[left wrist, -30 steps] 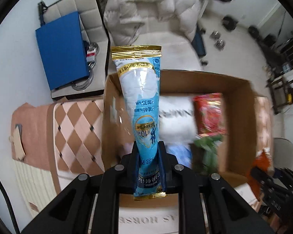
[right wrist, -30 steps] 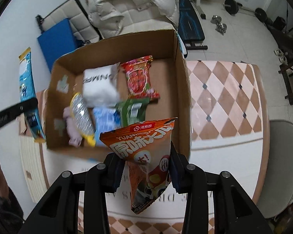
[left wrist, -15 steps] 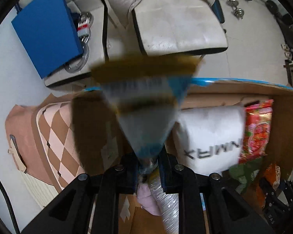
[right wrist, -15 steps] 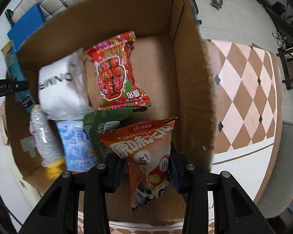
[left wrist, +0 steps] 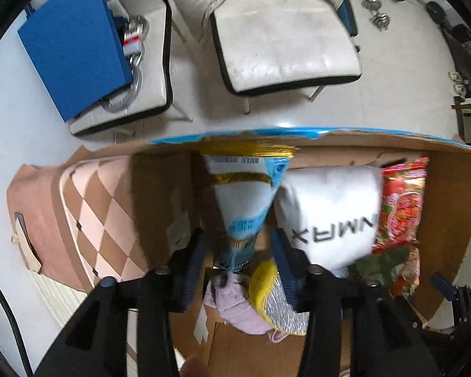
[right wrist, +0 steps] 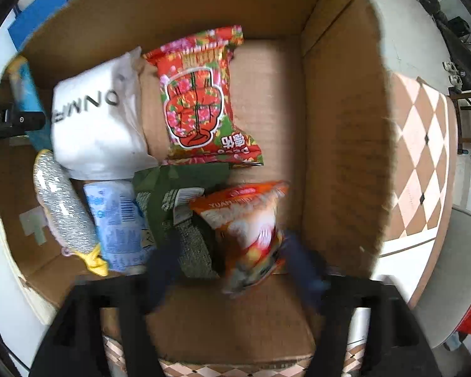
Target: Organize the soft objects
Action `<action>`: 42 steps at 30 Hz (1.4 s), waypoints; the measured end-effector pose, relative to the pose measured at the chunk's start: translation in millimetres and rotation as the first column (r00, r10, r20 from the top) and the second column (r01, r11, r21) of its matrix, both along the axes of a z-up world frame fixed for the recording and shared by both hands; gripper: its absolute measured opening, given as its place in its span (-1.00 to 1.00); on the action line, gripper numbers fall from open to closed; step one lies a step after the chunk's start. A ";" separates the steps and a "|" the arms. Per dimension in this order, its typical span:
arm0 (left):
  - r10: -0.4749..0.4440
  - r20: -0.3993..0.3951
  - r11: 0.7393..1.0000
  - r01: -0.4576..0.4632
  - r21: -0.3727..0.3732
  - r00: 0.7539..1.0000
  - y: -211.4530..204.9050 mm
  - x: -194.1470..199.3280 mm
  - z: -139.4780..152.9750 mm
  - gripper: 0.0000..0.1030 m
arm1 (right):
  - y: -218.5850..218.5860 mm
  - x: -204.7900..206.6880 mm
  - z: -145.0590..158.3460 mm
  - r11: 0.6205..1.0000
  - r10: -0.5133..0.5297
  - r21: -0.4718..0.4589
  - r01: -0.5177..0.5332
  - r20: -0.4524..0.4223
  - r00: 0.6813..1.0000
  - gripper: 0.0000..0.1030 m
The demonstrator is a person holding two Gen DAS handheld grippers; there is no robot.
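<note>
both grippers point down into the cardboard box, and their fingers have just been opening. the left gripper has spread clear of the blue pouch, which leans at the box's left wall. the right gripper stands wide around the orange snack bag, no longer pinched. each hand should lift straight up, so no finger snags a wrapper.
</note>
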State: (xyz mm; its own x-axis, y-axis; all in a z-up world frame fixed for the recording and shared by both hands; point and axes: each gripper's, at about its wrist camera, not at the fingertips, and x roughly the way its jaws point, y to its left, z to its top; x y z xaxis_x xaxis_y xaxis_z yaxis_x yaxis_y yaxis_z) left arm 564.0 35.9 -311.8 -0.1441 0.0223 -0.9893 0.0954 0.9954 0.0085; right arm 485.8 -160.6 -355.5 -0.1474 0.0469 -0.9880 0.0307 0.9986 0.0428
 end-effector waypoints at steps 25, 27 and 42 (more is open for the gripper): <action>0.059 0.272 0.996 -0.038 -0.084 0.960 -3.6 -158.2 75.9 0.95 | -9.3 -76.8 86.2 1.000 -0.013 -0.003 0.014 0.238 0.971 1.00; 0.065 0.285 0.996 -0.043 -0.083 0.956 -4.5 -166.0 81.7 0.95 | -9.2 -81.1 91.2 1.000 -0.012 -0.005 0.014 0.245 0.969 1.00; 0.092 0.534 0.996 -0.065 -0.068 0.840 -10.8 -266.9 191.1 0.95 | -27.4 -165.7 191.5 1.000 0.004 -0.024 0.008 0.460 0.888 1.00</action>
